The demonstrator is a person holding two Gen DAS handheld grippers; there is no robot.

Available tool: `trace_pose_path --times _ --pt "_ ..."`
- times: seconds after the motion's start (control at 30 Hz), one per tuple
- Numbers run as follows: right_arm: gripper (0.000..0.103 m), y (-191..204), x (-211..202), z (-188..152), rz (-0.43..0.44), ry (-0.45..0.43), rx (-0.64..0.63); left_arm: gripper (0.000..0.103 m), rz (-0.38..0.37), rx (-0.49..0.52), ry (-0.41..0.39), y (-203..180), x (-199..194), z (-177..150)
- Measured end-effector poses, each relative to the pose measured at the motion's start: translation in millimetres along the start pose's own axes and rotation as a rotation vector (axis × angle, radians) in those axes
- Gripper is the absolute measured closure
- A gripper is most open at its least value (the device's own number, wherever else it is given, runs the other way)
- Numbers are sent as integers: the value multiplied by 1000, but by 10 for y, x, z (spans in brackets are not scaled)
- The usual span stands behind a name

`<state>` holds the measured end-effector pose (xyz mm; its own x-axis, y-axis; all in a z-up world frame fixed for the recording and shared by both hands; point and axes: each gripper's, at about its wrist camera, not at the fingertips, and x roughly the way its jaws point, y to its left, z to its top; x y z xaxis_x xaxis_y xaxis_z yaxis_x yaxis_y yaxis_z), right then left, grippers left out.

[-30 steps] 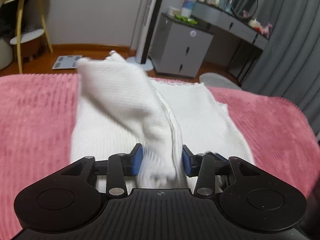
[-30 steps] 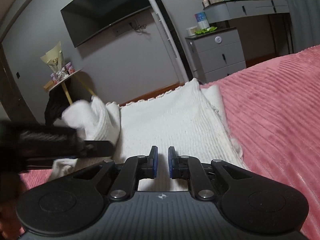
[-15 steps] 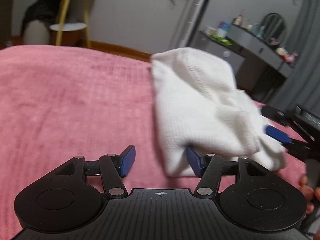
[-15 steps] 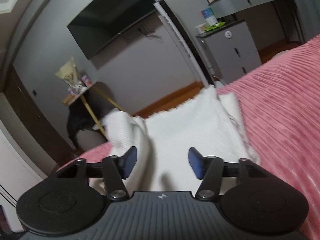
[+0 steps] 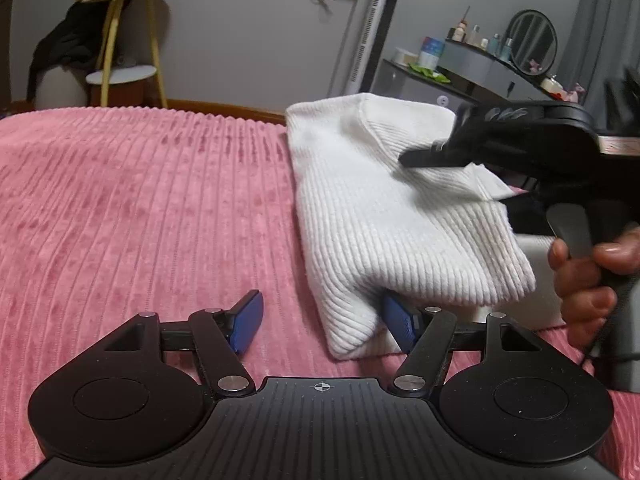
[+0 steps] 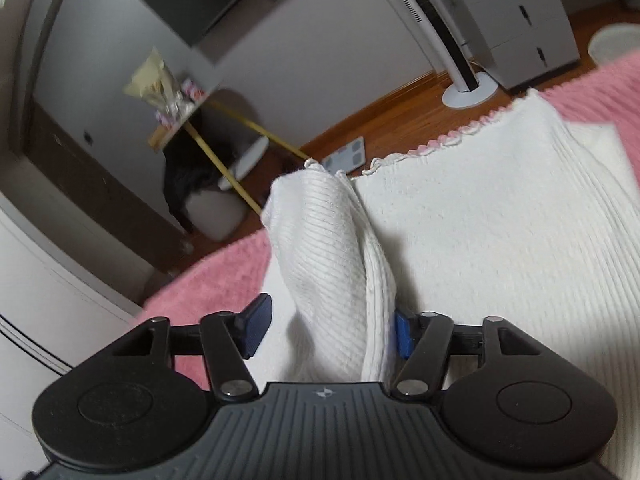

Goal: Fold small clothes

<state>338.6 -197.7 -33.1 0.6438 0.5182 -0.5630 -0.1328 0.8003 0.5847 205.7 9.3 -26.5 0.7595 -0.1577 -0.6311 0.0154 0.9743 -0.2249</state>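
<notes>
A white ribbed knit garment (image 5: pixel 384 216) lies folded on the pink ribbed bedspread (image 5: pixel 140 208). My left gripper (image 5: pixel 324 326) is open at the garment's near left corner, which lies over the right blue pad (image 5: pixel 394 318). My right gripper (image 6: pixel 326 330) is open, with a raised fold of the garment (image 6: pixel 332 248) standing between its pads. The rest of the garment (image 6: pixel 500 240) lies flat to its right. In the left wrist view the right gripper's black body (image 5: pixel 532 148) hovers over the garment's right side, held by a hand (image 5: pixel 584 276).
Beyond the bed's far edge stand a grey drawer cabinet (image 6: pixel 512 20), a white tower fan (image 5: pixel 368 36) and a yellow-legged side table (image 5: pixel 120 40). A bathroom scale (image 6: pixel 348 156) lies on the wood floor. A dressing table with a round mirror (image 5: pixel 534 42) is at the back right.
My left gripper let go of the raised sleeve and opened, then settled at the garment's left corner. My right gripper opened from shut and moved over the garment onto its raised fold.
</notes>
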Motion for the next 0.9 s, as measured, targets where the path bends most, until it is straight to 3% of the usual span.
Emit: trace_pose_path --times 0.07,0.1,0.3,0.37,0.5,0.57,0.63,0.67,0.7,0.83,0.9 --pt "82 124 3 16 -70 -11 -102 32 -13 -14 -9 8 -16 3" --pt "84 181 -18 18 -89 -22 -145 31 -14 -23 -16 9 -28 4" --pt "86 460 -411 -89 -331 -237 -458 25 -94 -38 -29 -46 -67 -6" --pt "86 380 -490 -88 -394 -273 -481 25 -127 -26 -28 -110 -74 -25" --pt "87 61 -444 -47 -521 -262 -431 27 -113 43 -11 -239 -48 -81" --pt "85 -119 -398 -4 -496 -201 -359 27 -96 52 0 -263 -15 -89" --pt "80 -200 -511 36 -431 -207 -277 27 -90 37 17 -248 19 -92" --pt "66 -230 -587 56 -388 -212 -216 27 -89 30 22 -238 32 -97" --pt "58 -281 -684 61 -342 -217 -145 27 -90 26 23 -234 38 -96" --pt "52 -447 -1135 -176 -184 -257 76 27 -91 22 21 -207 38 -108" --pt "49 -525 -1242 -330 -120 -232 140 27 -87 21 26 -209 49 -112"
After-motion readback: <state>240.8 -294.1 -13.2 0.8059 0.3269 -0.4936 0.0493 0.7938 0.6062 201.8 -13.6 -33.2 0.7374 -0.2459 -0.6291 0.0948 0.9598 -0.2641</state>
